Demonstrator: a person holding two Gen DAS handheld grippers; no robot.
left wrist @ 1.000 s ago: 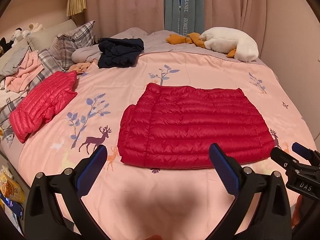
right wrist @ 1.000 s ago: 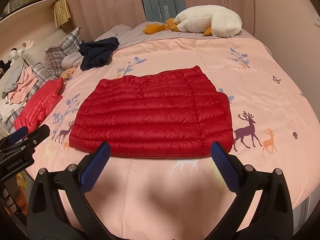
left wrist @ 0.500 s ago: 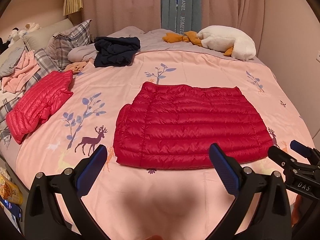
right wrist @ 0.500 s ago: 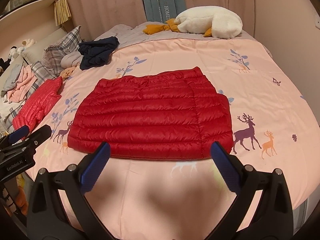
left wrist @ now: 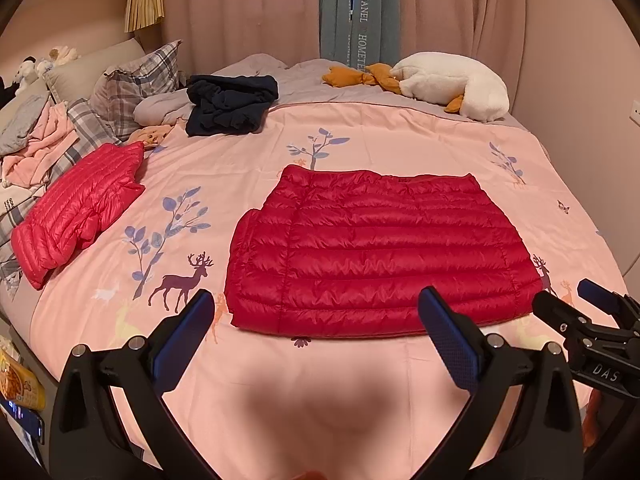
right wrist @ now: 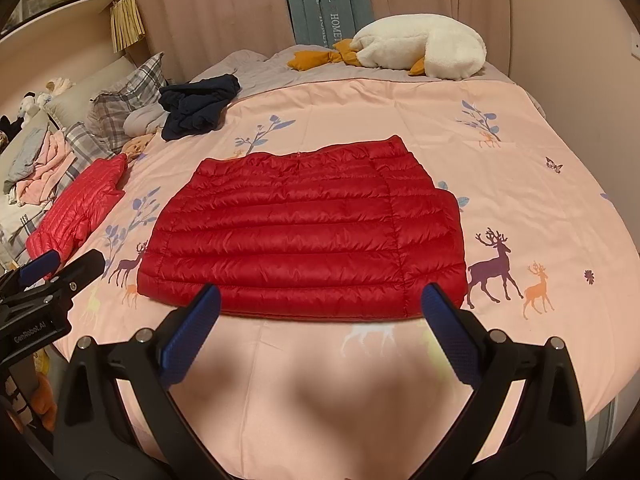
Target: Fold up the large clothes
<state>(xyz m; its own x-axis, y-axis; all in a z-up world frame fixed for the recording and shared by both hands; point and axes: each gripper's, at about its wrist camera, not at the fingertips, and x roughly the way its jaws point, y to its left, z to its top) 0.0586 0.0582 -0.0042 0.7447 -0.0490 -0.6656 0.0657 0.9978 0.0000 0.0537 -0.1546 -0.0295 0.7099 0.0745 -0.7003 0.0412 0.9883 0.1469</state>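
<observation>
Bedroom, evening light: we see a red quilted down jacket point(left wrist: 376, 256) lying flat and folded into a broad rectangle in the middle of a bed, on a pink duvet cover point(left wrist: 248, 160) printed with deer and leafy branches. Both handheld tools hover over the near edge of the bed, clear of the jacket. The left gripper point(left wrist: 320, 336) has its blue-padded fingers spread wide and holds nothing; the right gripper point(right wrist: 320, 332) is likewise spread wide and empty. From the left wrist view, the right gripper also shows at the right edge, just beyond the jacket's near right corner; from the right wrist view, the left gripper appears at the left edge, near the jacket's near left corner. A second, lighter red down jacket point(left wrist: 76, 208) lies folded at the left side of the bed, well apart from the first. Further back we see a dark navy garment point(left wrist: 228, 104) in a loose heap, plaid pillows point(left wrist: 136, 84) and a pile of pink and grey clothes point(left wrist: 36, 136) at the left. A white plush goose point(left wrist: 452, 84) with orange feet rests at the far edge, before closed pink curtains point(left wrist: 240, 4).
</observation>
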